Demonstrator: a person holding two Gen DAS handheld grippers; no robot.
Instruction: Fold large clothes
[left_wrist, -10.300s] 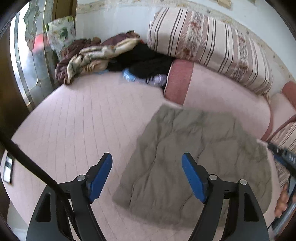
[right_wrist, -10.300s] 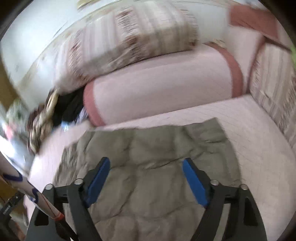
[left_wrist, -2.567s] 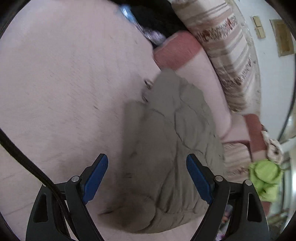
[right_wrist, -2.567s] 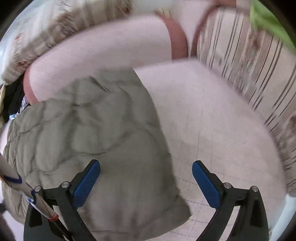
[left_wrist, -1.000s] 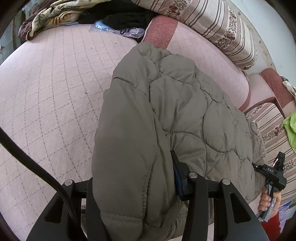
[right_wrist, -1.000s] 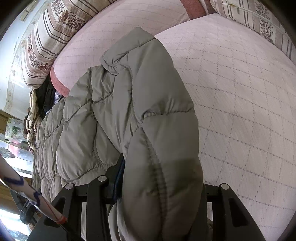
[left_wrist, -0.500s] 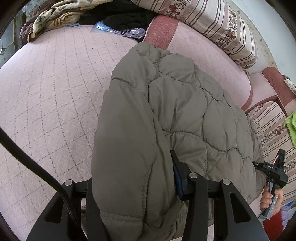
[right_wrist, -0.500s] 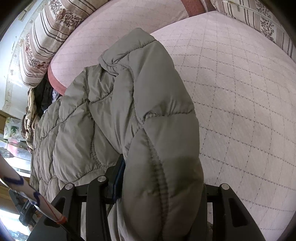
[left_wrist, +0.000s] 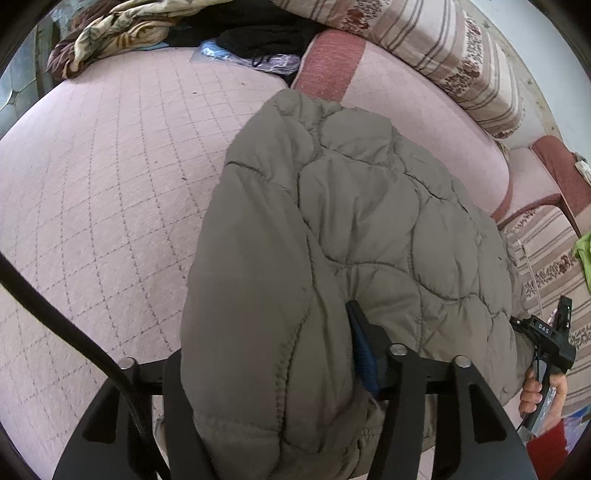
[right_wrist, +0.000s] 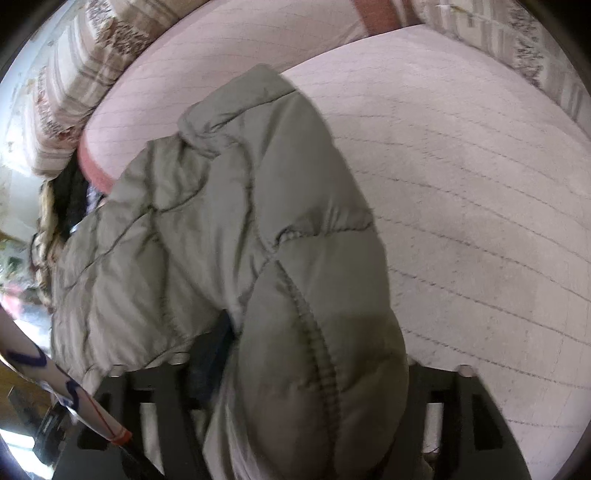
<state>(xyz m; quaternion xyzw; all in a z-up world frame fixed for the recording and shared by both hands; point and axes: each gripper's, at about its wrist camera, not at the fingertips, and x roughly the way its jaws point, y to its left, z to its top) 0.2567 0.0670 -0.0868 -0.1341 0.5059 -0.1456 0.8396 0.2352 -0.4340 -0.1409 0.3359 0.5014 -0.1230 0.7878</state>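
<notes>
A grey-green quilted jacket lies folded on the pink quilted bed. Its near fold bulges up between the fingers of both grippers. The left gripper has its jaws opening. Its right blue pad shows bare beside the fold, and its left finger is hidden under the fabric. In the right wrist view the jacket fills the middle. The right gripper also has its jaws opening wide around the fold. Its left pad stands off the fabric, and the other finger is covered.
A heap of clothes lies at the bed's far left. A pink bolster and a striped cushion line the back. A person's hand holds the right gripper's handle. A black cable crosses at the left.
Both pairs of jaws have spread wider around the jacket's fold, the right more than the left. The fold stays between them, and the hands have barely moved.
</notes>
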